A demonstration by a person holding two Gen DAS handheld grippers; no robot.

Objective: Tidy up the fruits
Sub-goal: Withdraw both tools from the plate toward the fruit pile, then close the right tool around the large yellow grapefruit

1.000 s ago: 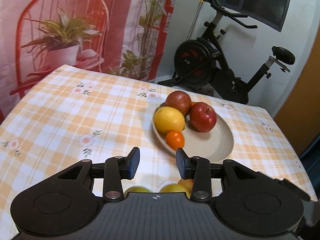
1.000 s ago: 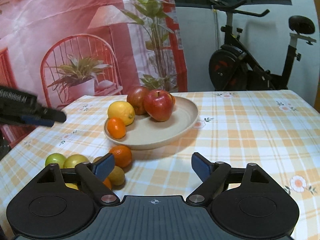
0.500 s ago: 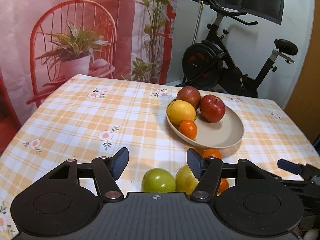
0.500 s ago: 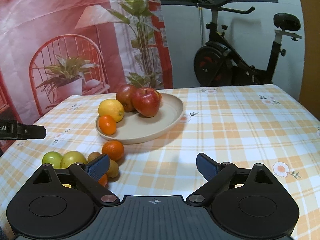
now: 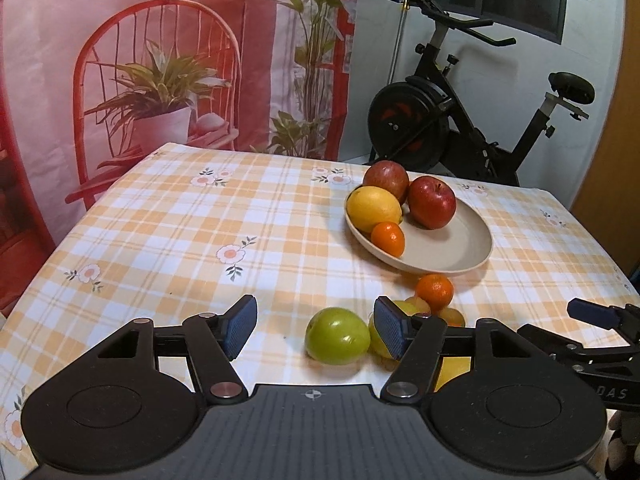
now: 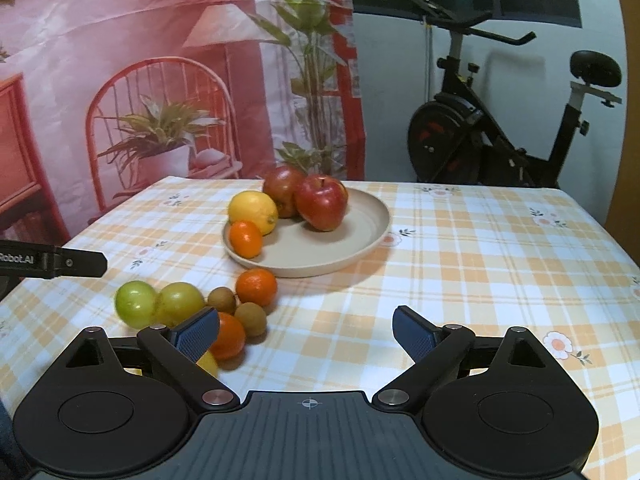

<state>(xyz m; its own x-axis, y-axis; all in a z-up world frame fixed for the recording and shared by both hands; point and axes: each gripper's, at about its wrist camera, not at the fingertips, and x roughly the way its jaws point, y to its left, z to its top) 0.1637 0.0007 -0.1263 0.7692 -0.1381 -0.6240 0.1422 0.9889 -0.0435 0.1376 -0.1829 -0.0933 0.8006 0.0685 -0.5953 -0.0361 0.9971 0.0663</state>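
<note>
**Fruit sort: both tools empty, next pick pending**

Landmark: the plate, beige, on the checked counter.

On the plate: two red apples at the far side, a lemon beside them, and a small orange against the near-left rim.

Off the plate, in a loose cluster just in front of its near-left rim: a mandarin closest to the rim, two brown kiwis touching it, another orange, two green apples furthest from the plate, and something yellow partly hidden behind the right tool's finger; cannot tell what it is.

Left tool: jaws spread wide, holding nothing. It is aimed over the cluster; a green apple lies just ahead between the fingers and towards the right pad, not touched.

Right tool: jaws spread wide, holding nothing, over bare cloth in front of the plate, cluster to its left.

Judgement: task partly done; this is the approach step for the next loose fruit, probably the green apple at the left tool.

Next move calls for: centring the left tool on that apple, lowering until the pads bracket its widest part, and closing gently. It is round and smooth, so an off-centre squeeze may roll it into its neighbour. Free plate space is the near-right half.
</note>
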